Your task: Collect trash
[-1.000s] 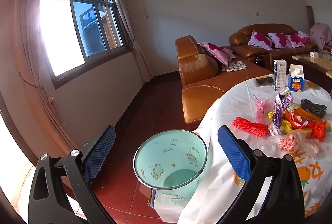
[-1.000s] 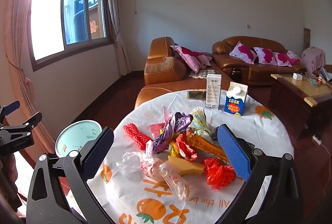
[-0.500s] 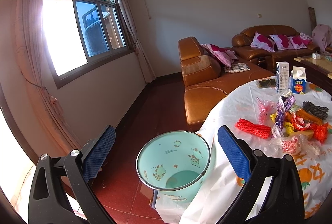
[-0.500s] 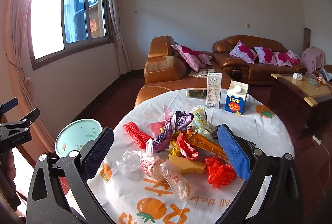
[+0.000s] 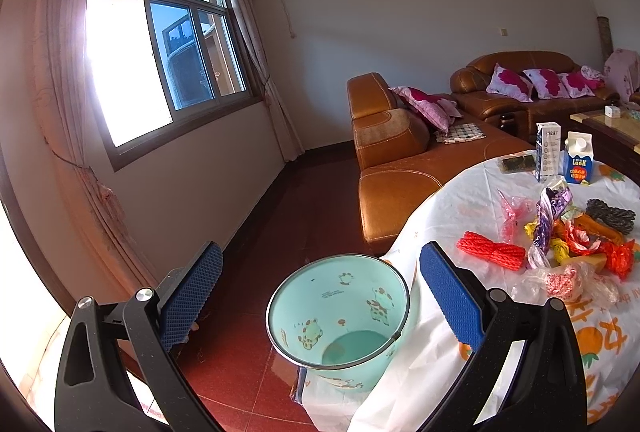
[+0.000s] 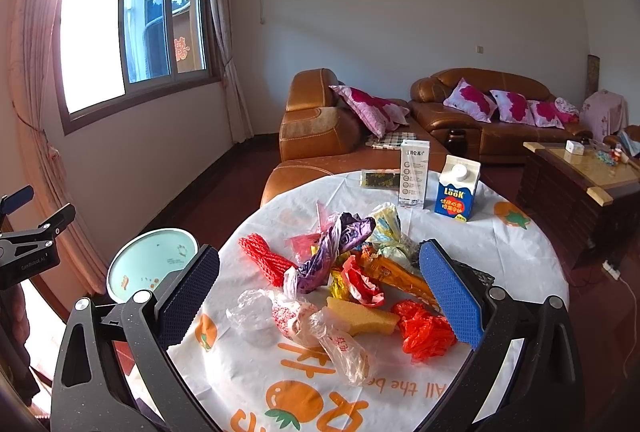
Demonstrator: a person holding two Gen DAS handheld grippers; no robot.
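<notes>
Right wrist view: a round table (image 6: 520, 252) in a white orange-print cloth holds a heap of wrappers (image 6: 352, 272), beneath the wide-open, empty right gripper (image 6: 320, 292). Left gripper (image 5: 320, 296), equally spread, hangs above a mint bin (image 5: 338, 316) on what looks like red tile, sofas (image 6: 320, 128) behind.

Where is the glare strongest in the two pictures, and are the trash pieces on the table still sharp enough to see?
Left wrist view: the window is blown out to white and hazes the curtain; the bin stays clear. Right wrist view: the window glares less, and the trash pile on the table is sharp and evenly lit. Both views bend straight lines near the edges.
</notes>
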